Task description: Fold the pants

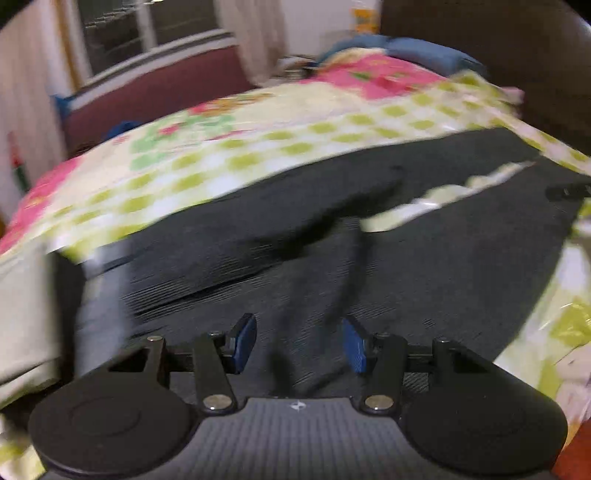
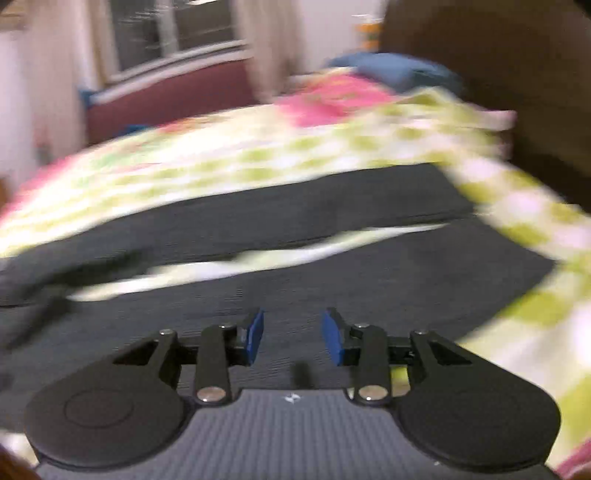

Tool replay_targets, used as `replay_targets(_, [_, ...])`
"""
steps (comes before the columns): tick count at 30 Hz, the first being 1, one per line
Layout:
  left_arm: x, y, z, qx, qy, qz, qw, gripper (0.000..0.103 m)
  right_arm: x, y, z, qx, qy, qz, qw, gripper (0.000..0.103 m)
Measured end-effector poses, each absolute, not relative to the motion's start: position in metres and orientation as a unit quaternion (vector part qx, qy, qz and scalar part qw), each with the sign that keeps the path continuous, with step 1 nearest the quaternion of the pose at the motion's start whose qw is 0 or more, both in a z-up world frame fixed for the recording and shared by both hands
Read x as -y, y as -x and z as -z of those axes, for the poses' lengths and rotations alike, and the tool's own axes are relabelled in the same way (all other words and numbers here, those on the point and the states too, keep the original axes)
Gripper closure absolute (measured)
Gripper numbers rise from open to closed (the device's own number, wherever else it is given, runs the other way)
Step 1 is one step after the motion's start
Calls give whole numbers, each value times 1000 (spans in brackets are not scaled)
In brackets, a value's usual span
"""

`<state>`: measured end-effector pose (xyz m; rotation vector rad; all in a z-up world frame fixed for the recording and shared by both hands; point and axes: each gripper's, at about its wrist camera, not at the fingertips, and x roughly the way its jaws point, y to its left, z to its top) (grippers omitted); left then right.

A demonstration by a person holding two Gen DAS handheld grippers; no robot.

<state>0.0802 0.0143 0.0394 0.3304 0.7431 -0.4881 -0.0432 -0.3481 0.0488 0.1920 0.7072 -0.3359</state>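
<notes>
Dark grey pants [image 1: 295, 229] lie spread on a bed, legs running right with a strip of bedspread showing between them. My left gripper [image 1: 300, 341] is open and empty, low over the crotch and waist area. In the right wrist view the pants [image 2: 332, 266] fill the middle, both legs stretching across. My right gripper [image 2: 293, 338] is open and empty, just above the near leg. Both views are motion-blurred.
The bed has a green-checked and pink floral bedspread [image 1: 258, 133]. A blue pillow [image 1: 424, 51] lies at the far end by a dark headboard [image 1: 498, 44]. A maroon wall and window [image 1: 147, 33] stand beyond the bed's far side.
</notes>
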Motion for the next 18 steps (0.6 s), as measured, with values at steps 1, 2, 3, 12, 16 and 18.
replay_targets(1, [0, -85, -32, -365, -161, 247, 883, 38, 369, 41, -40, -368, -104, 202, 902, 63])
replay_targets(2, [12, -90, -24, -379, -165, 255, 874, 38, 387, 40, -32, -386, -124, 228, 885, 70])
replay_targets(3, [21, -95, -16, -393, -170, 258, 866, 38, 401, 44, -28, -386, -147, 228, 882, 74])
replay_targets(12, [-13, -121, -40, -381, -174, 234, 877, 38, 326, 7, -71, -341, -28, 64, 938, 64])
replay_targets(16, [-40, -167, -55, -347, -201, 192, 896, 36, 272, -68, -71, -350, 57, -68, 933, 59])
replay_targets(18, [-52, -200, -56, -336, -215, 175, 900, 35, 245, -114, -67, -346, 118, -130, 922, 51])
